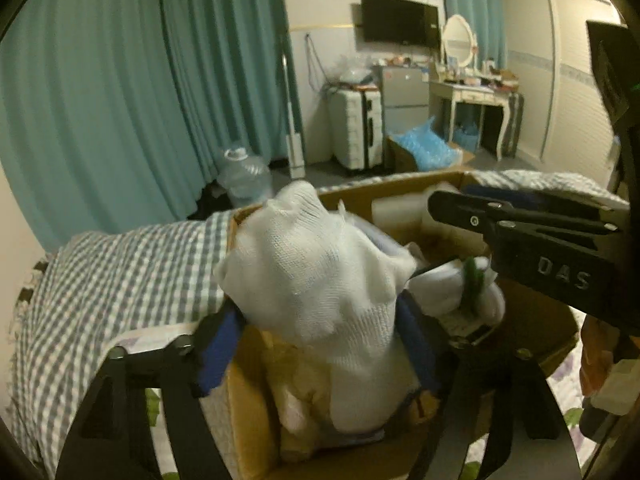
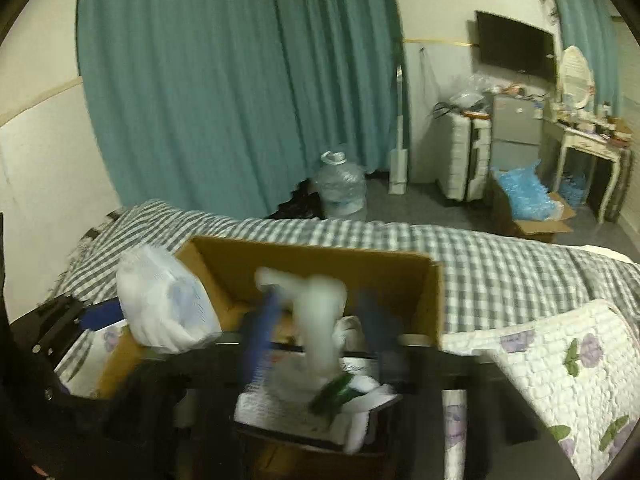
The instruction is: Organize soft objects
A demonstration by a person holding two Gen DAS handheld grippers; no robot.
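The left tool [image 1: 320, 340] is closed on a white knit cloth [image 1: 320, 272] standing upright above the cardboard box's [image 1: 400, 196] near-left corner; the right tool [image 2: 320, 344], blurred, pinches a white bundle [image 2: 320, 320] over the box's near-right part.

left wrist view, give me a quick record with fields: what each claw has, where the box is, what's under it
left claw: shut on white knit cloth, above the box
right claw: holds a white soft item; blurred, kind unclear
cardboard box: open, on the bed, soft items inside
bedding: grey checked blanket under the box
behind: teal curtain
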